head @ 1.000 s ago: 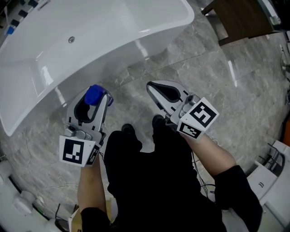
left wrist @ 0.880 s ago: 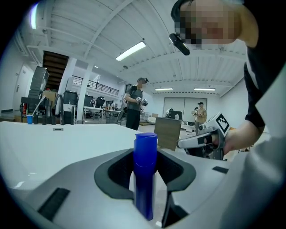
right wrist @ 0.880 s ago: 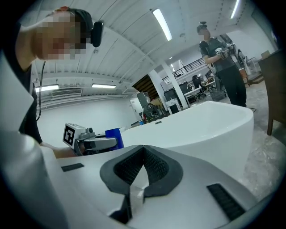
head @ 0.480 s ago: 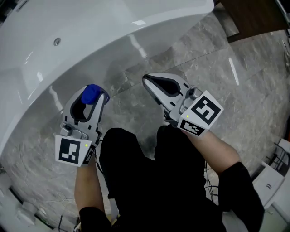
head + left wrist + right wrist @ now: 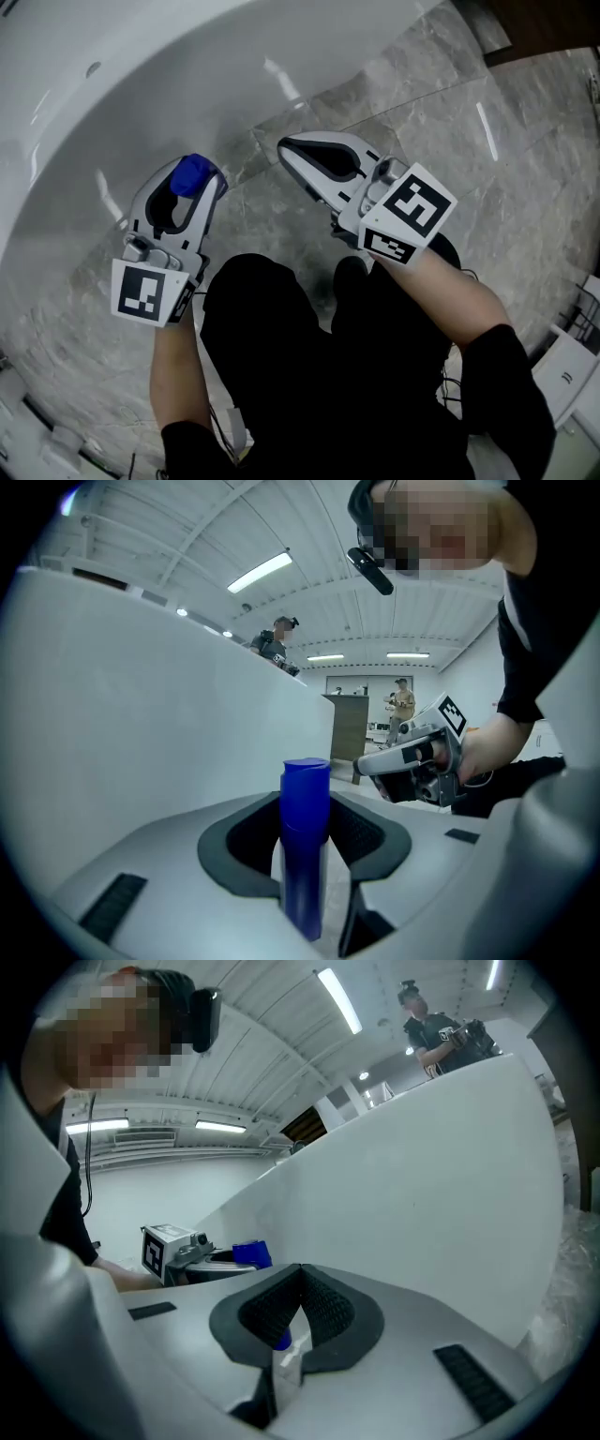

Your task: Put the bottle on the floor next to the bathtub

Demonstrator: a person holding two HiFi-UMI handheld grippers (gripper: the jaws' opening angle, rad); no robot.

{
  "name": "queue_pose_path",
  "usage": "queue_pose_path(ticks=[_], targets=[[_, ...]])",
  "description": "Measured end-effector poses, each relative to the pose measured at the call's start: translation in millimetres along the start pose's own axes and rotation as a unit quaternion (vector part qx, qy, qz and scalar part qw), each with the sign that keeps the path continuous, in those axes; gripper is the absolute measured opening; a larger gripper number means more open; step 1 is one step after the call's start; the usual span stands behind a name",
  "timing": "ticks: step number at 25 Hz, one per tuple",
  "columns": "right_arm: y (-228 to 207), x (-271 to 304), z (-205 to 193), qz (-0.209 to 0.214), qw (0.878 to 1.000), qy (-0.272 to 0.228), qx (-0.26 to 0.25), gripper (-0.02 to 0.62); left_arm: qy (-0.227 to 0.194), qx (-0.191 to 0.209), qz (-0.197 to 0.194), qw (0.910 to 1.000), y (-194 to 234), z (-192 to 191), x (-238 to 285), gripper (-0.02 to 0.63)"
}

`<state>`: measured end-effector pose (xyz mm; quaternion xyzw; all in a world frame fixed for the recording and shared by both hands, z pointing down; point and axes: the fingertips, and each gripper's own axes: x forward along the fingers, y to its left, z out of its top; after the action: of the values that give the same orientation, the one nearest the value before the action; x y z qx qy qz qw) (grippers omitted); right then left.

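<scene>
Left gripper (image 5: 190,184) pinches the smooth blue cylindrical plastic bottle (image 5: 306,846), long axis upright, near the glossy white bathtub (image 5: 141,94); right gripper (image 5: 300,1274) has its jaws pressed together.

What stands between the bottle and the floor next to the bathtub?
Nothing visible does. The left claw holds the bottle over the floor beside the bathtub; the right claw is off to its side.
</scene>
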<state>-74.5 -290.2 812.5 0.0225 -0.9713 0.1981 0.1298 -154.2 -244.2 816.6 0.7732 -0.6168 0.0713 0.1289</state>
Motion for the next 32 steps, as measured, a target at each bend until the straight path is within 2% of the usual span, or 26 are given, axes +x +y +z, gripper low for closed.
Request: queue_pose_path(ticks=[8, 13, 19, 27, 32], targets=[[0.4, 12.5, -47.7, -0.005, 0.998, 0.04, -0.038, 0.028, 0.013, 0.003, -0.017, 0.9998, 9.9, -66.0, 16.1, 0.163], [-3.4, 20.3, -62.0, -0.002, 0.998, 0.049, -0.025, 0.028, 0.041, -0.001, -0.023, 0.9989, 27.5, -121.3, 29.7, 0.163], [0.0, 21.2, -76.2, 0.003, 0.995, 0.081, -0.06, 0.028, 0.063, -0.007, -0.034, 0.9974, 30.2, -167.2, 57.1, 0.163], [1.4, 21.9, -79.2, 0.015, 0.995, 0.085, -0.047, 0.028, 0.103, -0.014, -0.02, 0.9943, 31.5, -232.8, 100.1, 0.163], [1.7, 22.1, -85.2, 0.022, 0.995, 0.094, -0.036, 0.028, 0.133, -0.019, -0.027, 0.9906, 23.8, -263.8, 112.9, 0.161]])
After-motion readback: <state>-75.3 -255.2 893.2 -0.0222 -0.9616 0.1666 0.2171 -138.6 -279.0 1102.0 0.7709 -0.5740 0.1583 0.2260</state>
